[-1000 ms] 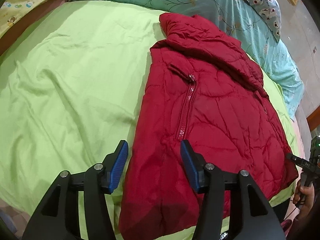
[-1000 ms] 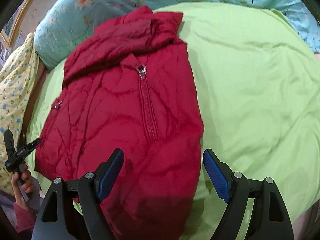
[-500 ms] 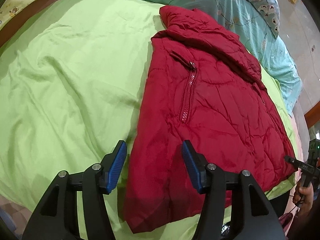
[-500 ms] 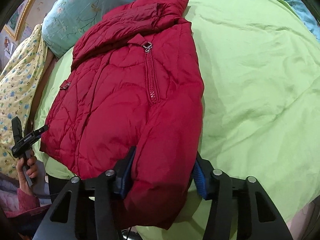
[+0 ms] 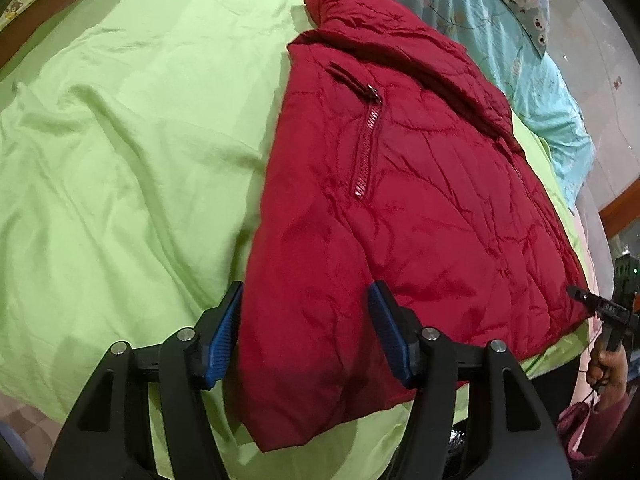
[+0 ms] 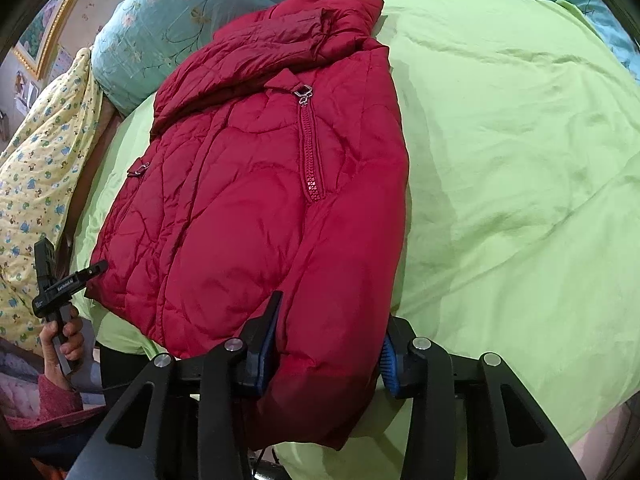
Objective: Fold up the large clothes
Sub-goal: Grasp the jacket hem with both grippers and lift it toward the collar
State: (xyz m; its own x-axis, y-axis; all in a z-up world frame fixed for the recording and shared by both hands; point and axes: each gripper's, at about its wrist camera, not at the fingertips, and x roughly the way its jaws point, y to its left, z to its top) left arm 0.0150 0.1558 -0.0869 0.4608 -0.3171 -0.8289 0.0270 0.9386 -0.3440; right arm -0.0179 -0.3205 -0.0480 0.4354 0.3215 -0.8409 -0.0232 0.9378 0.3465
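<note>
A red puffer jacket (image 5: 400, 200) lies folded on a green bedsheet (image 5: 140, 160), collar toward the pillows, a zipper showing on top. My left gripper (image 5: 304, 320) straddles the jacket's near corner with its jaws wide apart, blue pads on either side of the fabric. In the right wrist view the jacket (image 6: 260, 200) fills the left half, and my right gripper (image 6: 328, 332) has its fingers pressed against both sides of the thick near hem, shut on it. Each gripper also shows small at the edge of the other's view, held in a hand: the right one in the left wrist view (image 5: 600, 312), the left one in the right wrist view (image 6: 68, 280).
Teal floral pillows (image 6: 160, 20) lie behind the jacket, and a yellow patterned quilt (image 6: 36, 160) lies at the left in the right wrist view. Bare green sheet (image 6: 520, 160) spreads beside the jacket. The bed edge runs just below both grippers.
My right gripper has moved forward over the jacket's hem and closed from wide open onto it. My left gripper has moved onto the other near corner, still open.
</note>
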